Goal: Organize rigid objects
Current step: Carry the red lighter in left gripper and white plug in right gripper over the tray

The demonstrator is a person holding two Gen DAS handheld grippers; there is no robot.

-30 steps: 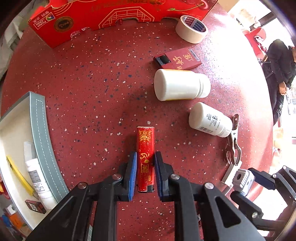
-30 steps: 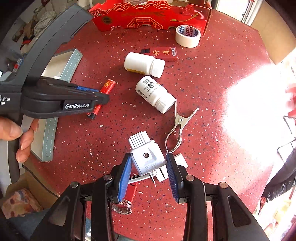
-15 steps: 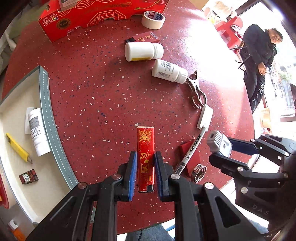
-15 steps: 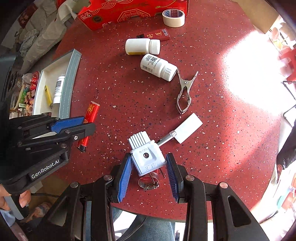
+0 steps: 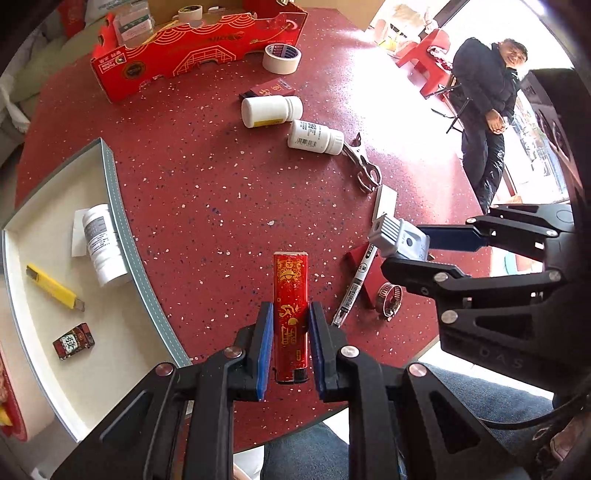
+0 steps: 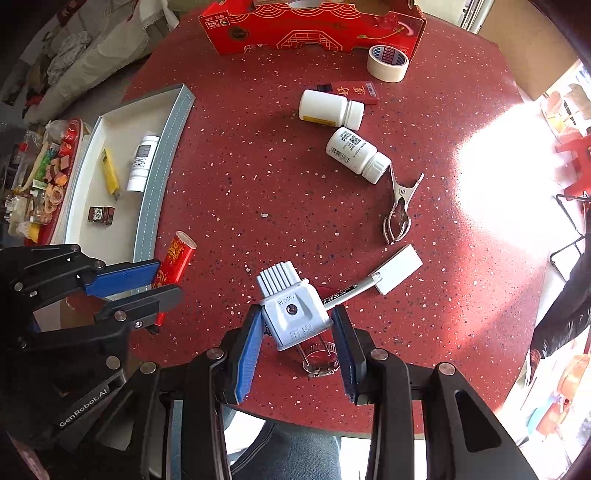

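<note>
The left gripper (image 5: 290,343) has its jaws clamped on a red lighter (image 5: 290,314), which stands lengthwise between the blue pads and juts out well ahead of the fingertips, lifted above the red speckled table (image 5: 207,192). The right gripper (image 6: 295,332) has its jaws closed on a grey plug (image 6: 291,310), whose ribbed end pokes out beyond the tips. Directly under the right jaws lies a metal hose clamp (image 6: 321,360) on a small red card, and a pen (image 6: 351,290) runs out ahead and to the right of them to a white card (image 6: 400,267). Farther ahead of those jaws rest a metal clip (image 6: 399,210), two white bottles (image 6: 356,153) lying on their sides, a red pack (image 6: 354,90), a tape roll (image 6: 388,62) and a red carton (image 6: 314,31). To the left of the left jaws sits a white tray (image 5: 122,221) holding another bottle (image 5: 101,243), a yellow cutter (image 5: 55,288) and a small dark pack (image 5: 74,341).
</note>
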